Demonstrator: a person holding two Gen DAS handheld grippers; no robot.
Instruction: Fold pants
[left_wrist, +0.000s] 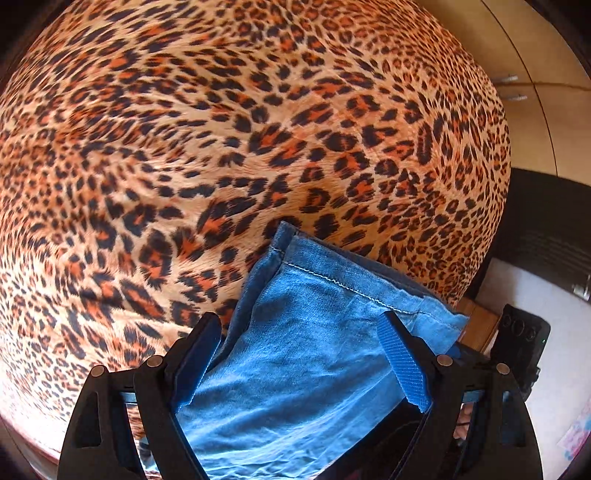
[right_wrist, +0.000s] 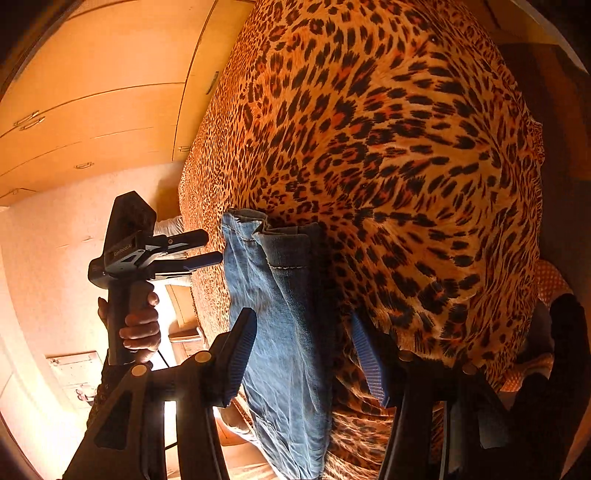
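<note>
Blue denim pants lie on a leopard-print bed cover, with the hemmed leg ends pointing away from me. My left gripper is open, its jaws spread wide on either side of the pant leg. In the right wrist view the pants run down along the bed's left edge. My right gripper is open, its blue-padded jaws astride the denim. The left gripper also shows in the right wrist view, held in a hand beside the hem, jaws apart.
The bed cover fills most of both views. Wooden wardrobe doors stand beyond the bed. A pale floor and a small wooden piece lie off the bed's edge.
</note>
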